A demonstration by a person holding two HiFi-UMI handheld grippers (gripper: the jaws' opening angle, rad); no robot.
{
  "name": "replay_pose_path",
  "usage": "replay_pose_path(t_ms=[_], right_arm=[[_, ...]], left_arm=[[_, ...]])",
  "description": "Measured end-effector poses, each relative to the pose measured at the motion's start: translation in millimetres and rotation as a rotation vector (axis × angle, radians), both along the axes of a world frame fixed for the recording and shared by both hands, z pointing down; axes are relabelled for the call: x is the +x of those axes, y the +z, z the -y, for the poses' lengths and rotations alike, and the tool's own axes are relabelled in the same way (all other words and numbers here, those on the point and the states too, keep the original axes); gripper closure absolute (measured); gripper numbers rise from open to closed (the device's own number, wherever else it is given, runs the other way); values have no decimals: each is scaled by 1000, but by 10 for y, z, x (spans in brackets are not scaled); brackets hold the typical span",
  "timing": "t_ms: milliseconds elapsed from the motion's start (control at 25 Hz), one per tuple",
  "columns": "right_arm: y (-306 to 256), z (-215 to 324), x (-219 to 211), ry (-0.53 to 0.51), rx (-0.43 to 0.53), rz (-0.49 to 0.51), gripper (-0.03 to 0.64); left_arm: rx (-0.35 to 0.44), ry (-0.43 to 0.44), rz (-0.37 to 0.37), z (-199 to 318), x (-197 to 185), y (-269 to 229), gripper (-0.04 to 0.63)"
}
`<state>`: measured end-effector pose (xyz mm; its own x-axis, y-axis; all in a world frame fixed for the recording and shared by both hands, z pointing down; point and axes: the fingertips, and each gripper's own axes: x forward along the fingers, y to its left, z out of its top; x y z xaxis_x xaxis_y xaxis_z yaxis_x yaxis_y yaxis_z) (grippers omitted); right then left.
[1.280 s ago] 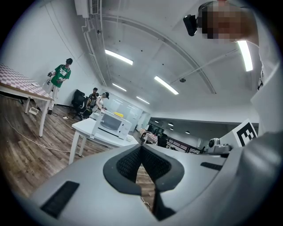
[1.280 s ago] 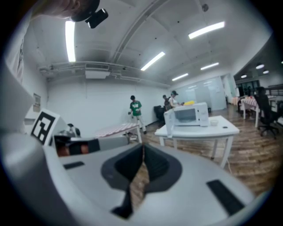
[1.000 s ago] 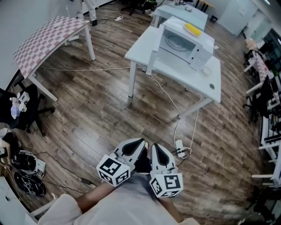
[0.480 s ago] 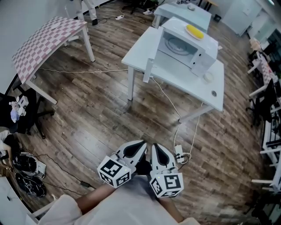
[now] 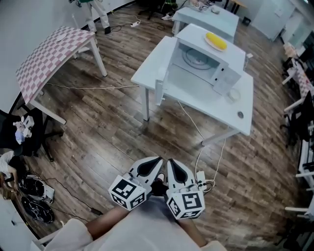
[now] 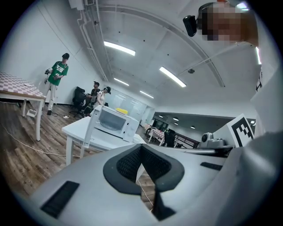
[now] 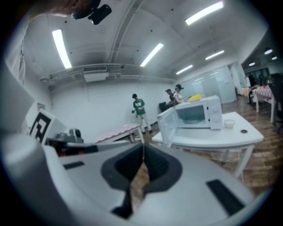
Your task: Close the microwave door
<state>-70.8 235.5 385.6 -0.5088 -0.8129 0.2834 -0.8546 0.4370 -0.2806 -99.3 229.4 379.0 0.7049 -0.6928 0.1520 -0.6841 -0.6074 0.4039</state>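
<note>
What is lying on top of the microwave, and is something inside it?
On top of the microwave lies one yellow oblong thing. Its door stands open; inside, a round plate shows, nothing visible on it. The inner corners cannot be seen from here.

We cannot tell what the yellow thing on the microwave is, nor the two round things beside it; the top edge cuts a person.

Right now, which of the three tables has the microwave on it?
The white table nearest you, carrying the open microwave; the checkered table stands left, the pale table behind.
</note>
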Motion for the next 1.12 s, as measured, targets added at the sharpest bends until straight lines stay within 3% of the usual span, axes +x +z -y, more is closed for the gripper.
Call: replay_pose_path(t_ms=[280, 800, 1120], right_arm=[[25, 216, 204, -42, 27, 33, 592], [67, 444, 328, -32, -23, 102, 592], [105, 876, 408, -16, -36, 80, 592]], left_arm=[[4, -8, 29, 232, 298, 60, 577], [-57, 13, 39, 461, 417, 121, 577], [-62, 54, 39, 855, 485, 151, 577]])
